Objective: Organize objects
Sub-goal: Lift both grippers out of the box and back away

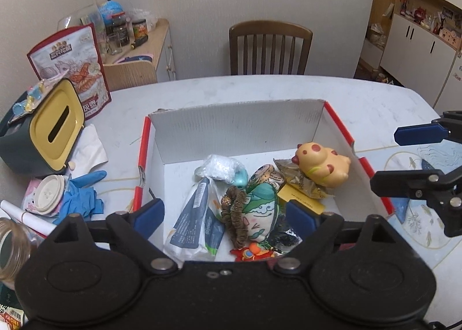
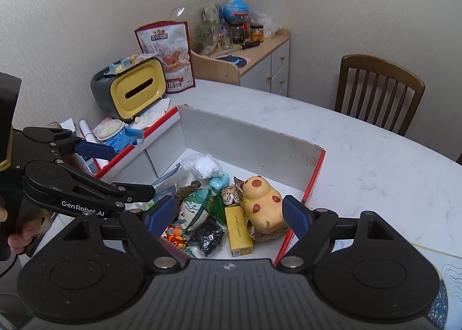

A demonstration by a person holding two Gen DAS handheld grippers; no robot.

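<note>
A white cardboard box (image 1: 236, 128) (image 2: 245, 139) with a red rim sits on the table. It holds a yellow spotted toy (image 1: 320, 167) (image 2: 261, 200), a yellow carton (image 2: 238, 231), a green-haired plush face (image 1: 260, 211) (image 2: 193, 208), a brown scrunchie (image 1: 231, 214), a white-and-blue packet (image 1: 196, 220) and a black bundle (image 2: 208, 237). My left gripper (image 1: 225, 211) (image 2: 124, 169) hovers open over the box's near left part, empty. Over the near right side my right gripper (image 2: 228, 214) (image 1: 404, 159) is open too, with nothing between its fingers.
Left of the box lie a yellow-faced tissue holder (image 1: 49, 130), a snack bag (image 1: 72, 64), blue gloves (image 1: 83, 194), a cup lid (image 1: 49, 193) and a glass jar (image 1: 11, 243). A wooden chair (image 1: 270, 47) stands behind the table, and a placemat (image 1: 418, 214) lies on the right.
</note>
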